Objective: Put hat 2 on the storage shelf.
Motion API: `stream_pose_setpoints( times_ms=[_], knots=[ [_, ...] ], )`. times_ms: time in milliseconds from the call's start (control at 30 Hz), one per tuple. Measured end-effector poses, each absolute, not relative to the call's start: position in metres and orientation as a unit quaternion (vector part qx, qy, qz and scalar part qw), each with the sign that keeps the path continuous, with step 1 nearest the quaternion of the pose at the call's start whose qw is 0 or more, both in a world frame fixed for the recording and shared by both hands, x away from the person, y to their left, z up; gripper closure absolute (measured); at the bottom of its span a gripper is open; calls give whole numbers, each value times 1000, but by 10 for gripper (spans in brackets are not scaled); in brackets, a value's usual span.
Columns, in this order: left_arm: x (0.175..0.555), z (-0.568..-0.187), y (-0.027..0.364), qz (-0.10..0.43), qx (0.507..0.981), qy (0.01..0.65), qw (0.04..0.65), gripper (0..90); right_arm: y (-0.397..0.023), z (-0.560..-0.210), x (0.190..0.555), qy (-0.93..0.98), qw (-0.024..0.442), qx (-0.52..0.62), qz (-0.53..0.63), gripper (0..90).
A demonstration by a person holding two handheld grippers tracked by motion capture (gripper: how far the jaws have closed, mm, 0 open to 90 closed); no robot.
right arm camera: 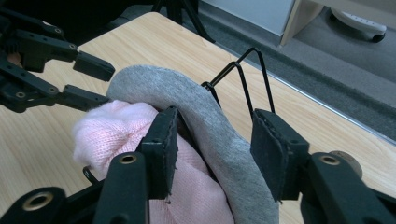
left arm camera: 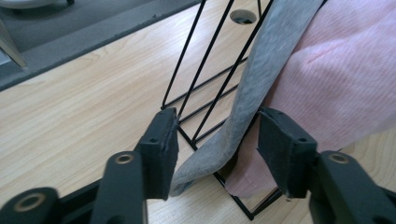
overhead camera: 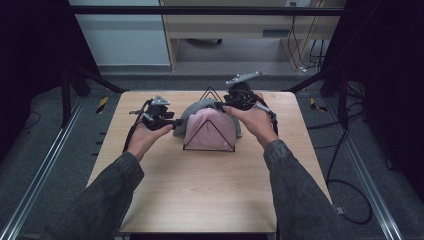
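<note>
Grey cloth (overhead camera: 197, 111) draped in an arch over black wire rack (overhead camera: 209, 135) at table (overhead camera: 200, 190) centre, soft, slightly fuzzy; pink cloth (overhead camera: 210, 130) bunched just beside it on same rack, touching. Left gripper (left arm camera: 217, 142) at rack's left end, jaws spread, grey edge hanging loose between, pads not pressing. Right gripper (right arm camera: 215, 149) at rack's right end, jaws spread astride the grey fold, not pinching. Forearms in from near edge, hands angled inward toward rack.
</note>
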State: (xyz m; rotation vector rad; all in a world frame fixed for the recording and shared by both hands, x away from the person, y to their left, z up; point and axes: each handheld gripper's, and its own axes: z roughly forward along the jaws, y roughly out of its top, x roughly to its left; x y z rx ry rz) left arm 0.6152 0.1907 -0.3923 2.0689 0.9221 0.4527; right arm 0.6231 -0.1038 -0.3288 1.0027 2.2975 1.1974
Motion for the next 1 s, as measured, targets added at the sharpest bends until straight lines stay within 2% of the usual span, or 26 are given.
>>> stream_pose_setpoints(
  times_ms=[300,500,767,1000],
  knots=[
    [610,-381,193,177,806,375,423,301,-103,-325,619,808,184,361,429,414],
    [605,-375,193,175,803,376,428,192,-101,-321,615,802,188,368,432,304],
    [599,-358,192,173,799,369,443,120,-102,-317,613,794,182,378,440,193],
    [594,-354,191,170,798,367,447,104,-103,-315,609,793,186,382,438,166]
  ],
)
